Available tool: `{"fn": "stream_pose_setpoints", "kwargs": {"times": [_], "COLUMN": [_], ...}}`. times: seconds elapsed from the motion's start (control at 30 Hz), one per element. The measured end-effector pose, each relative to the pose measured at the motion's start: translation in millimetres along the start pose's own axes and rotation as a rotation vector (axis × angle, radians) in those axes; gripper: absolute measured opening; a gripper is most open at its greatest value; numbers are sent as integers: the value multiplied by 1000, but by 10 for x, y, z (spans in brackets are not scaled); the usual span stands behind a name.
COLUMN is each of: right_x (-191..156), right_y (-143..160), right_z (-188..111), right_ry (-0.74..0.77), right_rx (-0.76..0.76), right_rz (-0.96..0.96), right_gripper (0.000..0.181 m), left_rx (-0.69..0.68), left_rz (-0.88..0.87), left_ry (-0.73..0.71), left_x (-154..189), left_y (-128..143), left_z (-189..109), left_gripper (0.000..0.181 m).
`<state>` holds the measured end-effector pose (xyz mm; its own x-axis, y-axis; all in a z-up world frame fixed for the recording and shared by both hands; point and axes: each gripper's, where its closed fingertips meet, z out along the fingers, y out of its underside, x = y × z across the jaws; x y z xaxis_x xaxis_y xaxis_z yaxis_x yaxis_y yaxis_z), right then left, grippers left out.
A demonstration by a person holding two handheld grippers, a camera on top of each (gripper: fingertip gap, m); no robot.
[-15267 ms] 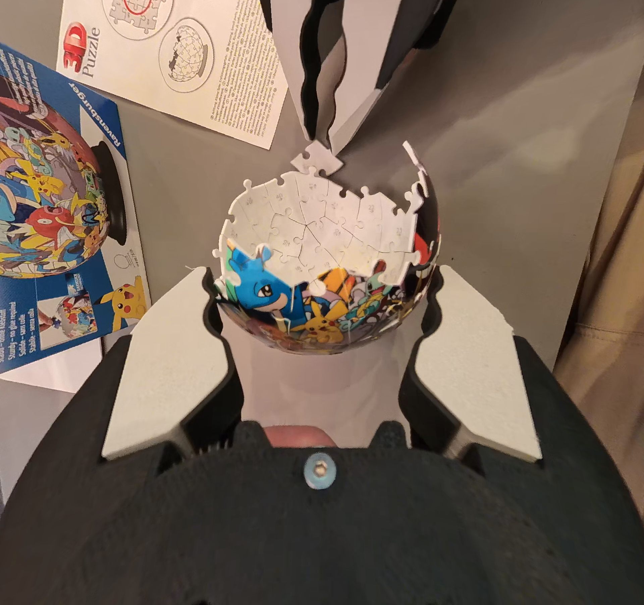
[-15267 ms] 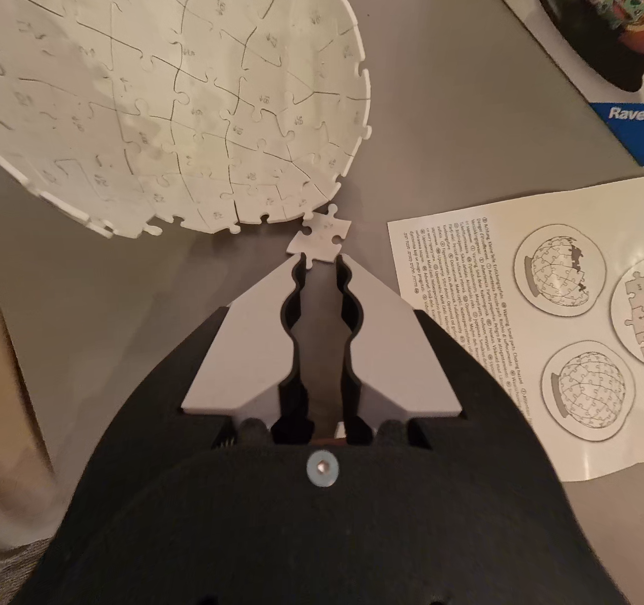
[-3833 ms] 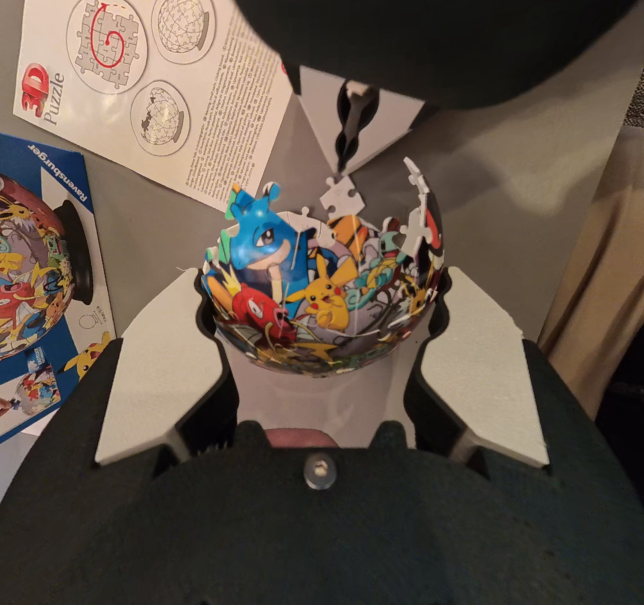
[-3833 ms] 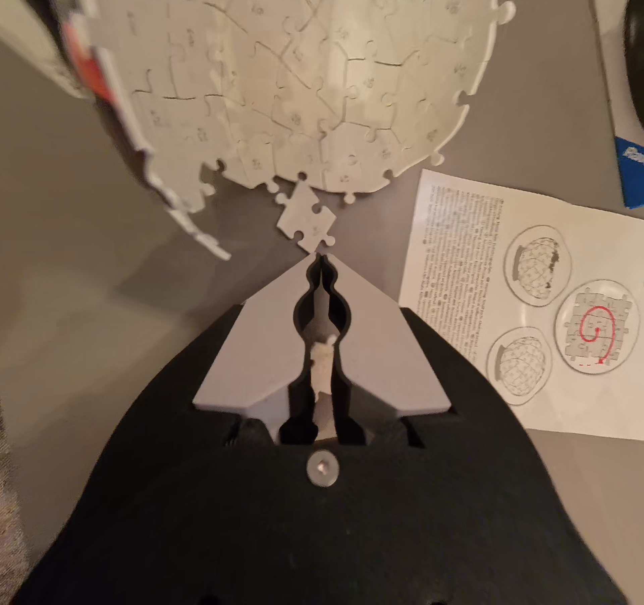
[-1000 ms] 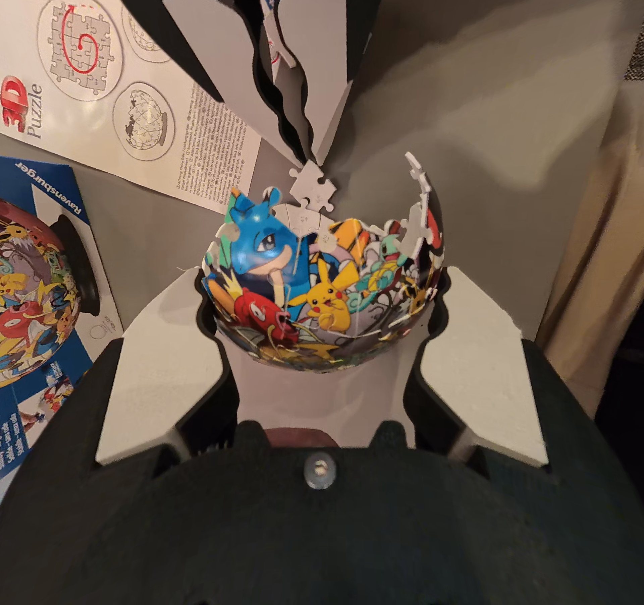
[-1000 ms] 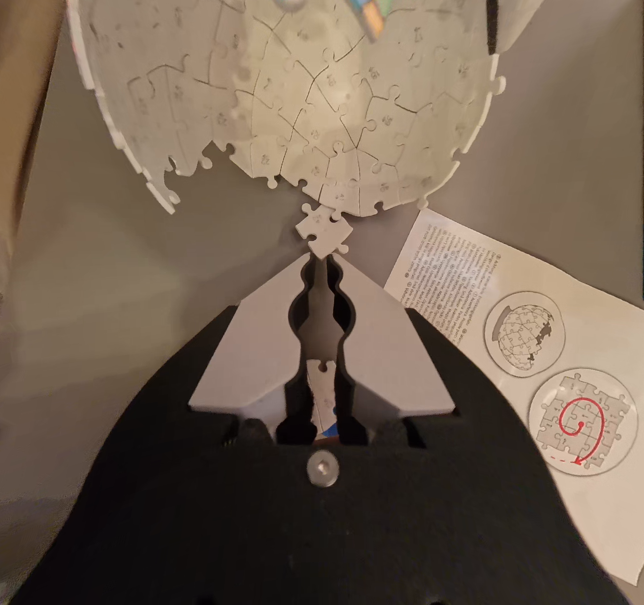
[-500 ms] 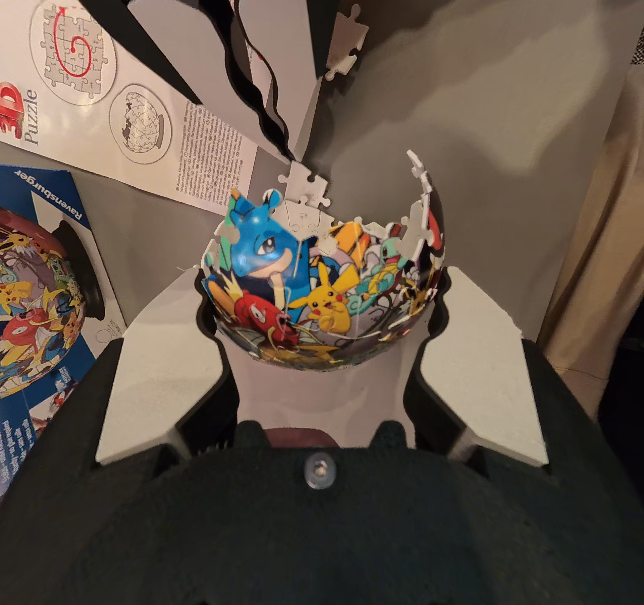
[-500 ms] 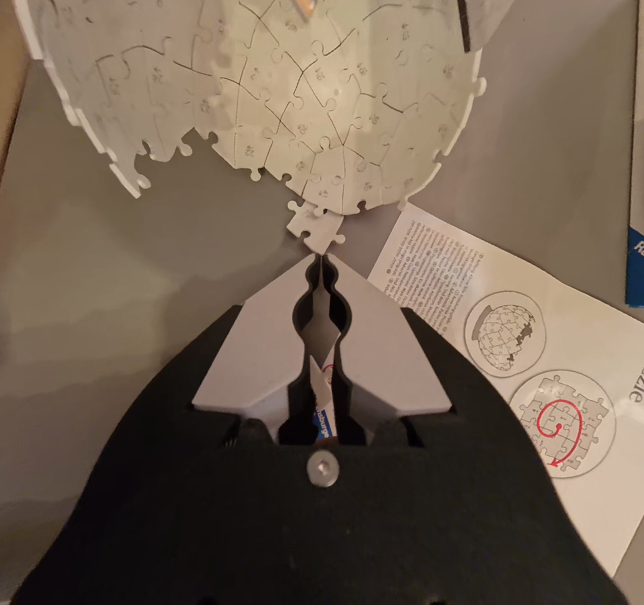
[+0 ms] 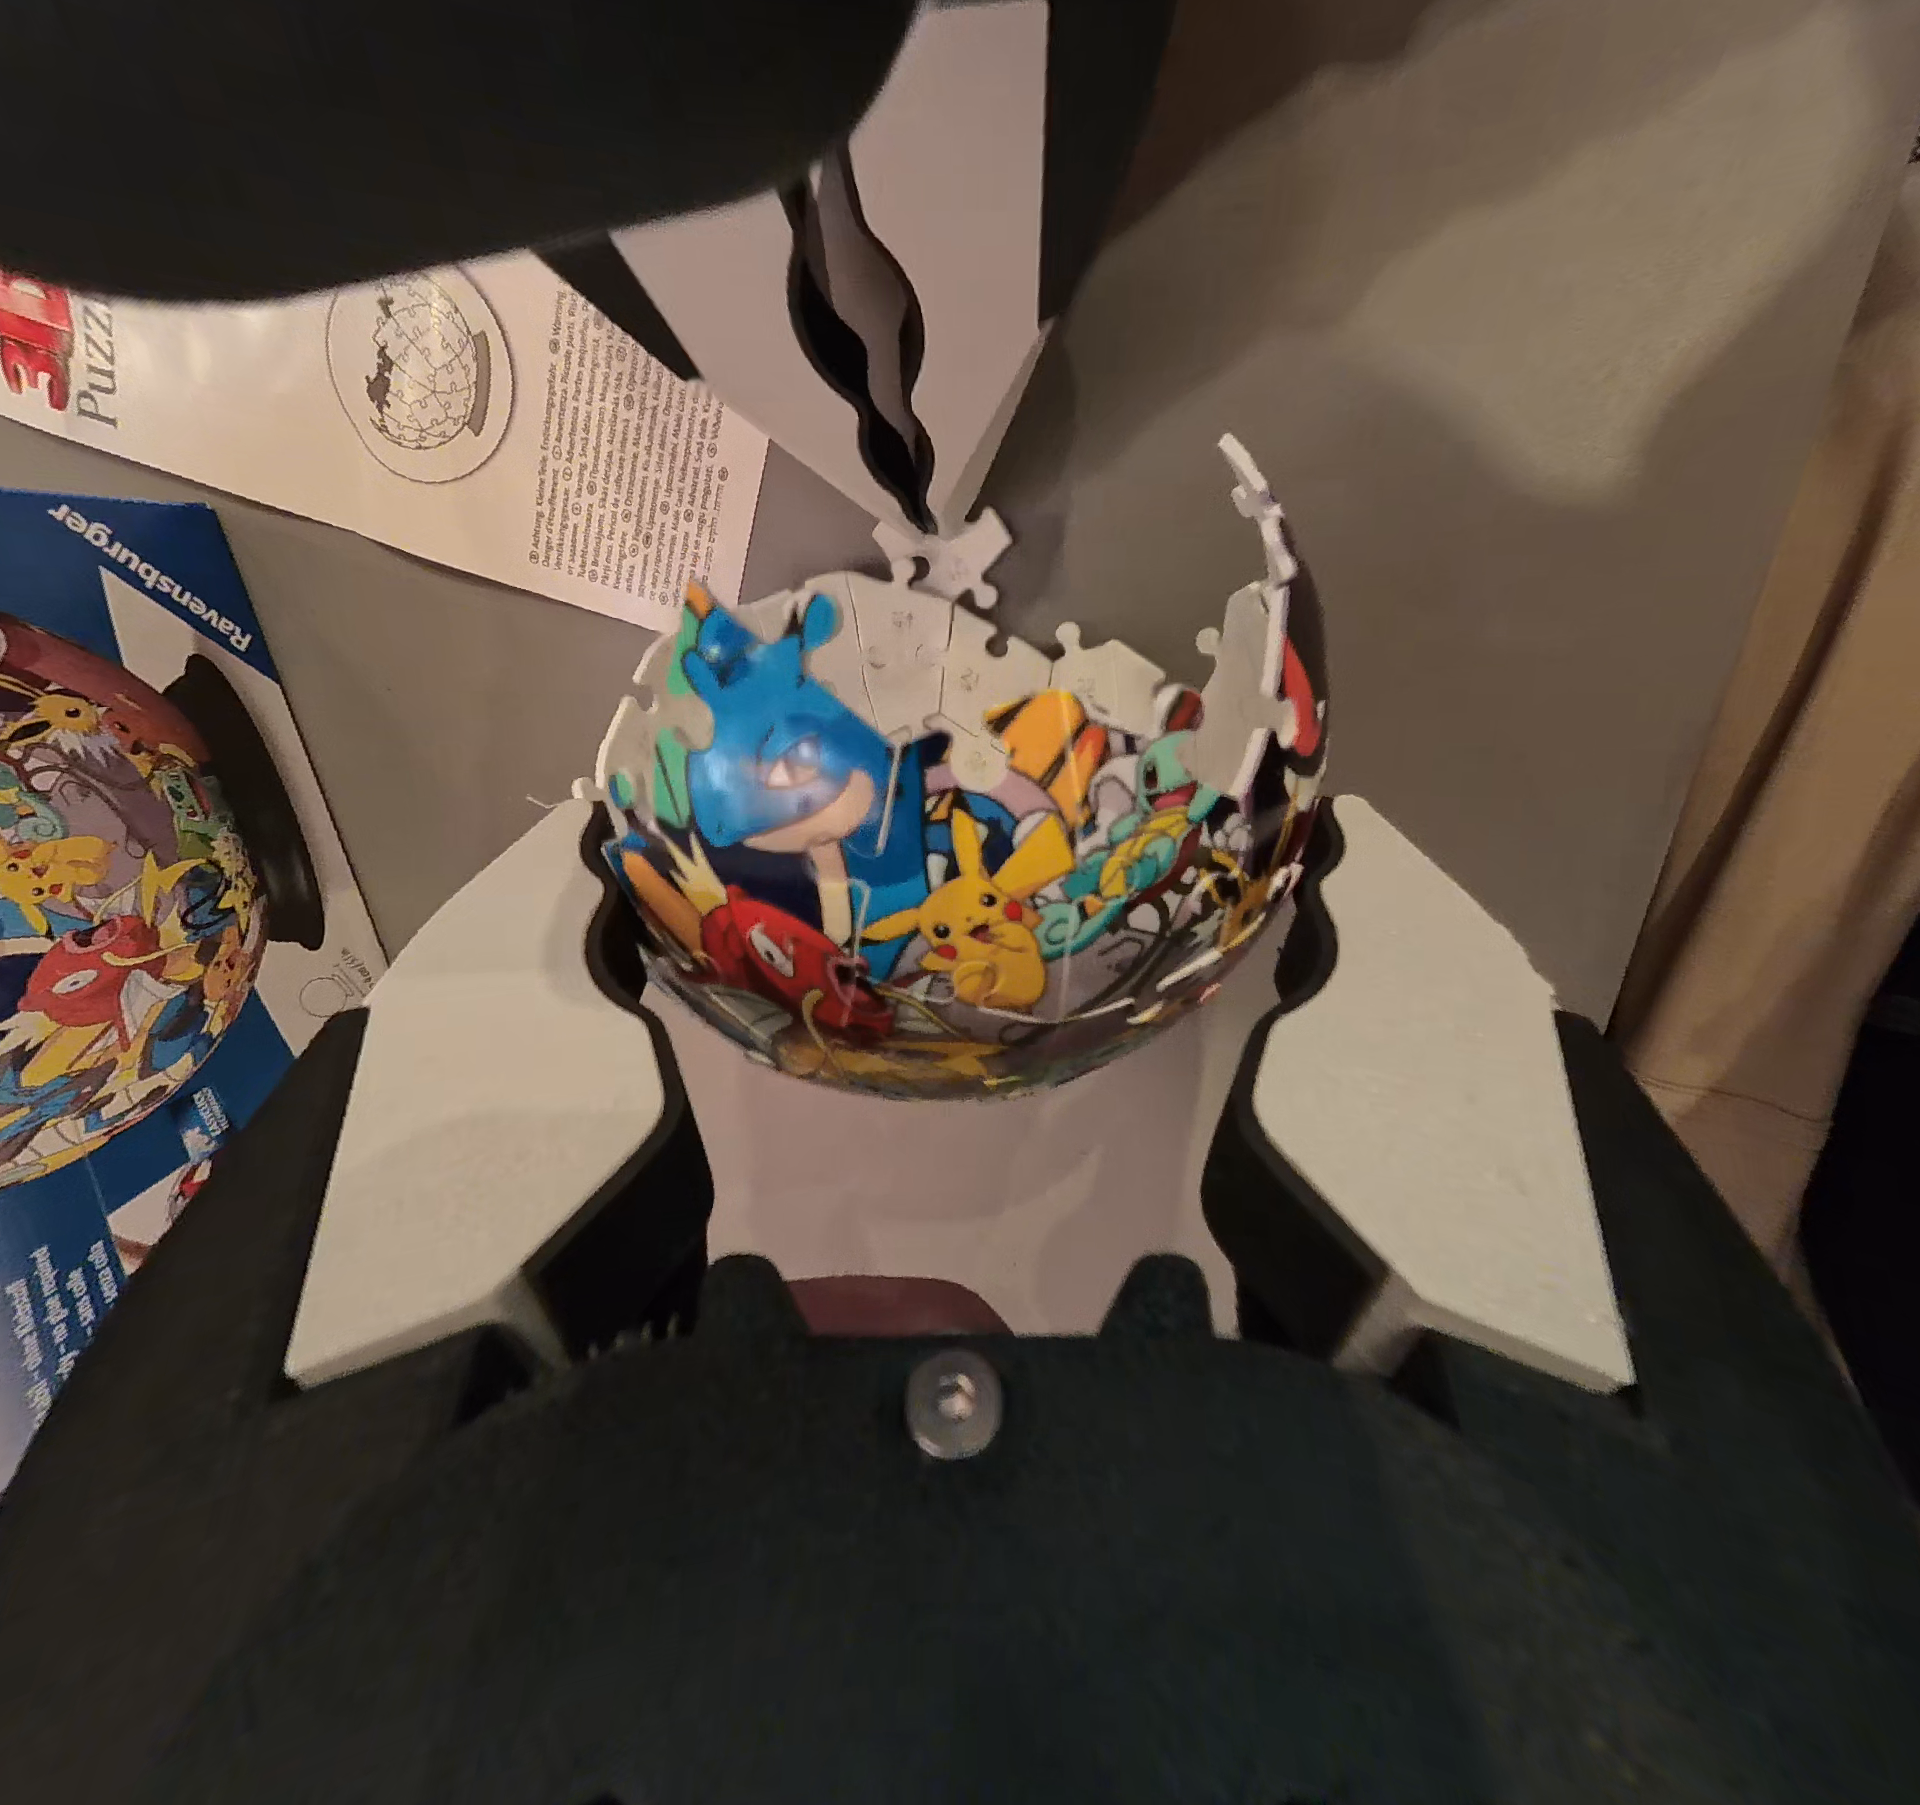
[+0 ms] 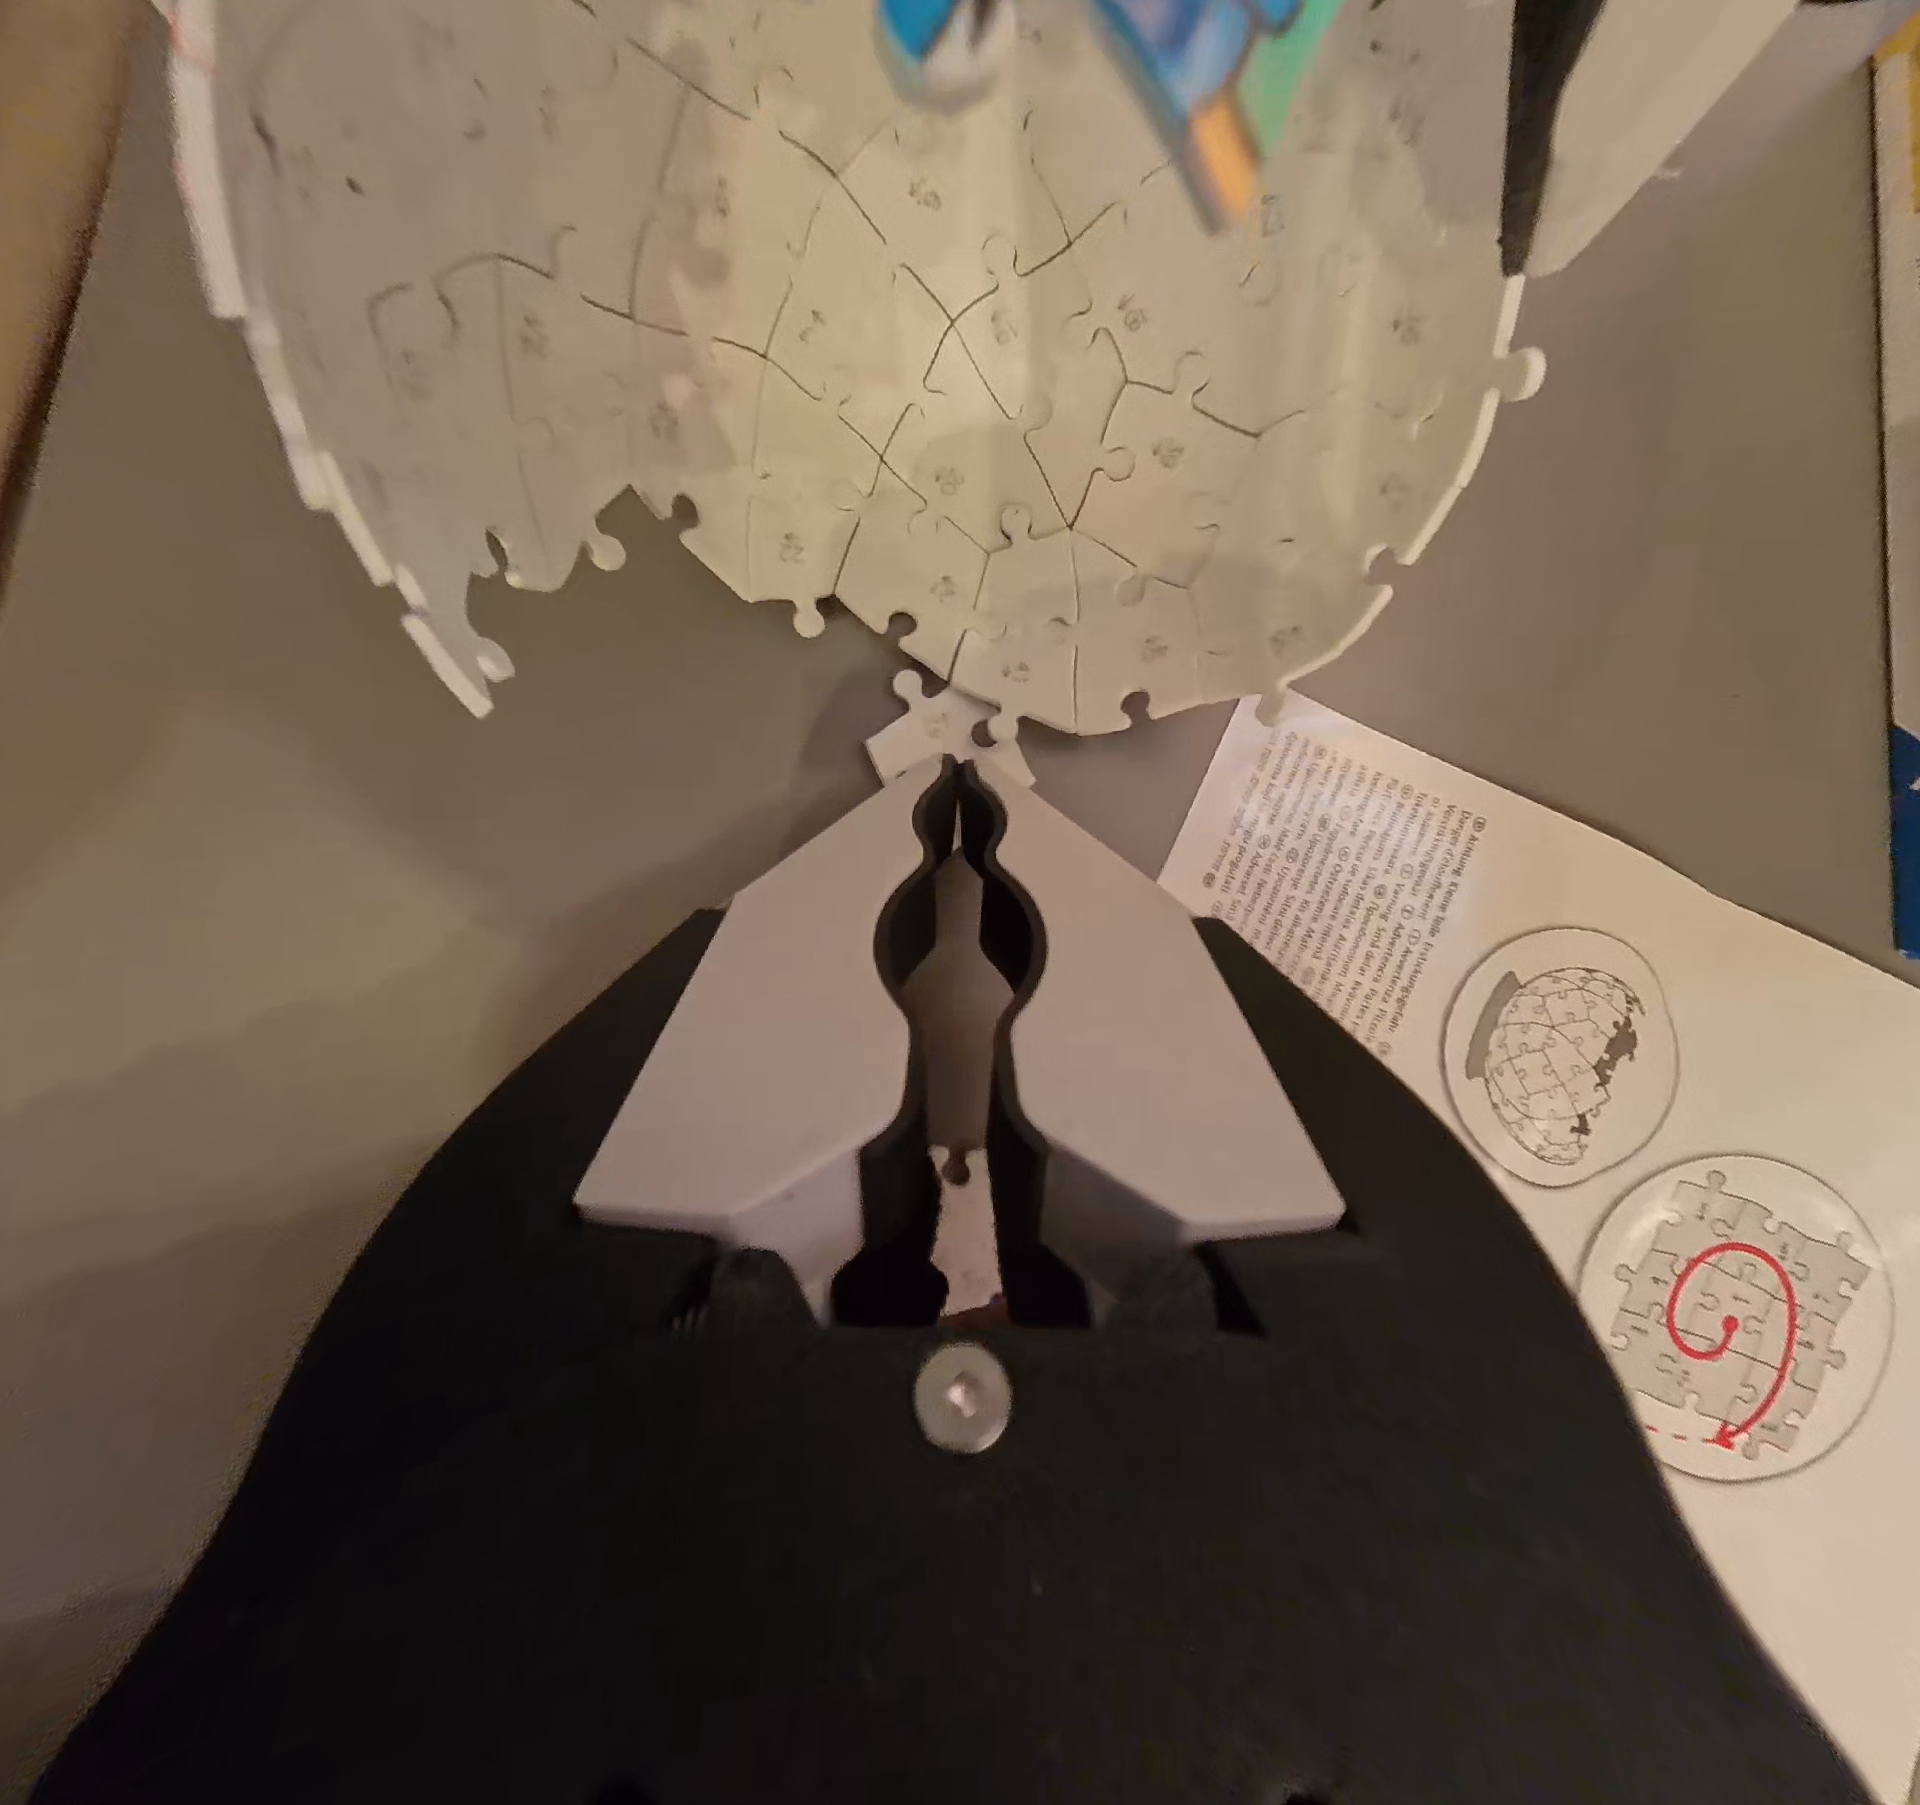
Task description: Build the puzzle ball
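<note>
The half-built puzzle ball [image 9: 966, 903] is a coloured bowl-shaped shell, open side up, held between the white fingers of my left gripper [image 9: 961, 851]. Its white inside [image 10: 883, 353] fills the top of the right wrist view. My right gripper [image 10: 954, 768] is shut on a small white puzzle piece [image 10: 940, 727] by its fingertips. The piece [image 9: 945, 560] touches the shell's far rim. The right gripper [image 9: 925, 508] reaches down from above in the left wrist view. A second white piece [image 10: 961, 1225] sits deep between the right gripper's fingers.
A white instruction sheet [image 9: 582, 425] lies on the grey table [image 9: 1455, 405] behind the ball and shows in the right wrist view [image 10: 1558, 1132] too. The blue puzzle box [image 9: 125, 820] lies at the left. Beige fabric [image 9: 1766, 716] borders the table's right edge. Tip to tip, the grippers are about 9 cm apart.
My right gripper has swung more overhead and carried the piece slightly right along the far rim, now against the edge. The left gripper and ball have barely moved.
</note>
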<state>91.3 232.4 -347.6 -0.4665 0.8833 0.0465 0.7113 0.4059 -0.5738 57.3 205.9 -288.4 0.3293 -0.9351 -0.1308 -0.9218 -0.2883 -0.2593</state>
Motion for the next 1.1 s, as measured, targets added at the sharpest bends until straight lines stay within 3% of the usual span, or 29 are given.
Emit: {"fn": "stream_pose_setpoints", "kwargs": {"times": [0.3, 0.67, 1.1], "right_x": [-60, 29, 48], "right_y": [-16, 98, 18], "right_z": [-121, -58, -77], "right_ry": [11, 121, 207], "right_rx": [12, -11, 14], "right_rz": [-26, 18, -13], "right_gripper": [0, 0, 0], "left_rx": [6, -2, -12], "left_rz": [-5, 2, 7], "left_ry": [4, 3, 5], "left_x": [-13, -22, -26], "left_y": [-11, -29, -42], "left_z": [2, 7, 11], "left_gripper": [120, 120, 120]}}
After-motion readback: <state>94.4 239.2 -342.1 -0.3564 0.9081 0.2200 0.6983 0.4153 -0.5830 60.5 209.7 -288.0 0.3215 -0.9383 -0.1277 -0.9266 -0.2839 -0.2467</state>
